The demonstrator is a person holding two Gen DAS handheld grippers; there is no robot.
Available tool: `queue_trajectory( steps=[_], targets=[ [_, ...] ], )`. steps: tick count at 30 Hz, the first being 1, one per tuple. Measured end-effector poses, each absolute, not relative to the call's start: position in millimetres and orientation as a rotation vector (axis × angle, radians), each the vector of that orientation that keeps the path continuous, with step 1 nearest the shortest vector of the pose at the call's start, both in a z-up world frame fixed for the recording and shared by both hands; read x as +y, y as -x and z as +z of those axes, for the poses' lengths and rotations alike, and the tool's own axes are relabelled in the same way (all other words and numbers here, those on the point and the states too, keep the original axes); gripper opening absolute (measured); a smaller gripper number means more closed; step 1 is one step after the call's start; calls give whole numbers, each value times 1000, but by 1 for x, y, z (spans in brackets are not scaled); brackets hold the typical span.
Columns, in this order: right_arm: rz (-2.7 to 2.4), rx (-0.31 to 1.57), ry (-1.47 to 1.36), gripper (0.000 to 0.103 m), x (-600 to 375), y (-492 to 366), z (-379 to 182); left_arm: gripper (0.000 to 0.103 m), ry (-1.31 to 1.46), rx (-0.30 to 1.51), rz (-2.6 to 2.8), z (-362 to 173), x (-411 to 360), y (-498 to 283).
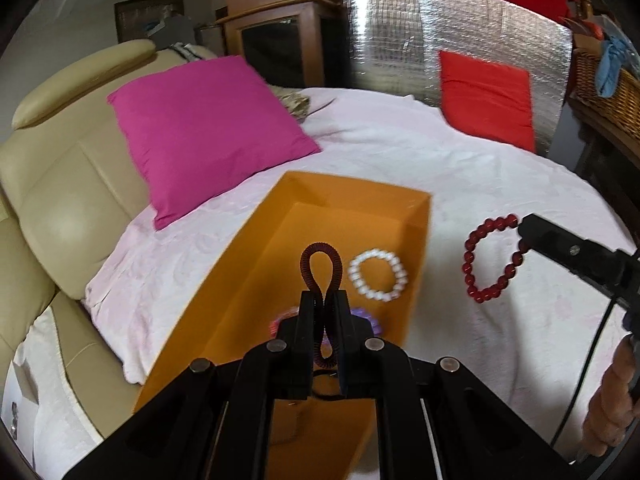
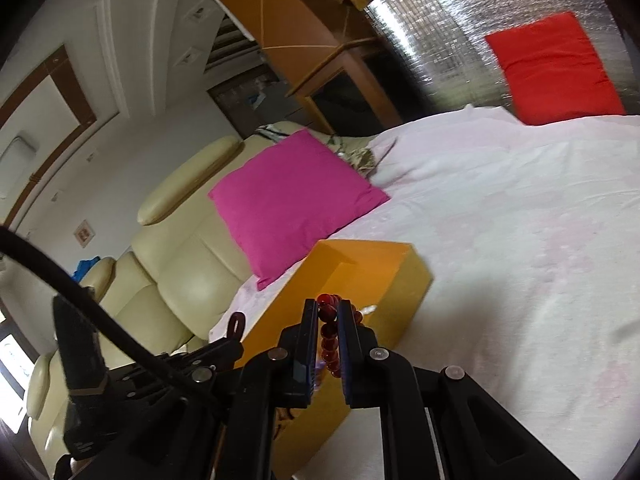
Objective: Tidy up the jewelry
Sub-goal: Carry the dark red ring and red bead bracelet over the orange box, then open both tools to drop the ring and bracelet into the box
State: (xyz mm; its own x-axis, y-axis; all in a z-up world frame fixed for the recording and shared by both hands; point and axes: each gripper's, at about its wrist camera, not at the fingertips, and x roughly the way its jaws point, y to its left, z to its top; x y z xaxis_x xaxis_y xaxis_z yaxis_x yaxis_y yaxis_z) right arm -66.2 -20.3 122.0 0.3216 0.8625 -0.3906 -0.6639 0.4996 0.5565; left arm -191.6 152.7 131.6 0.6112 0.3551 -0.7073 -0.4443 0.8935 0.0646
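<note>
From my left camera, I see my left gripper [image 1: 324,300] squeezed tight on a dark red coil band [image 1: 321,266]. The band's loop sticks up past the fingertips, over the orange box [image 1: 416,236]. The box sits on a pale pink blanket [image 1: 400,148] on the bed. Inside the box lies a white bead bracelet [image 1: 377,275], just beside the coil loop. Something purple [image 1: 374,320] peeks out behind my gripper, but it is mostly hidden. Off to the side, my right gripper [image 1: 522,232] holds a red bead bracelet [image 1: 494,258], which hangs above the blanket next to the box. A pink pillow [image 1: 208,132] leans on a cream sofa [image 1: 60,184], and a red pillow [image 1: 488,100] stands at the far end by a shiny silver sheet [image 1: 384,28]. From my right camera, I see my right gripper [image 2: 325,306] pinched shut on the red bead bracelet [image 2: 329,336], and the beads run down between the fingers. The orange box [image 2: 408,280] is right behind them on the blanket [image 2: 500,220]. My left gripper [image 2: 236,326] shows low at the side, with a black cable [image 2: 80,292] looping over it. The pink pillow [image 2: 296,196] and the sofa [image 2: 180,272] are farther back.
</note>
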Motion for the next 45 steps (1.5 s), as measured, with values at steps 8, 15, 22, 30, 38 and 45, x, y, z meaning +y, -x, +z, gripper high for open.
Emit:
queue_trajectory(
  steps=[8,15,22,30,38,45],
  targets=[
    [1117,735,-309,11,10,75,115,9,157,847,567,111,196,219],
    [1156,746,-310,11,32,71,112,9,139,871,584,105,207,210],
    [1138,809,-400,11,53,21,109,9,142,901,545,99,214,170],
    [1104,906,-440,11,85,-21,86,9,96,934,564,87,217,129],
    [1091,941,-464,11,93,-33,74,9,64,959,583,76,222,113],
    [1091,952,-474,11,98,-36,69,10,50,983,595,68,225,102]
  ],
)
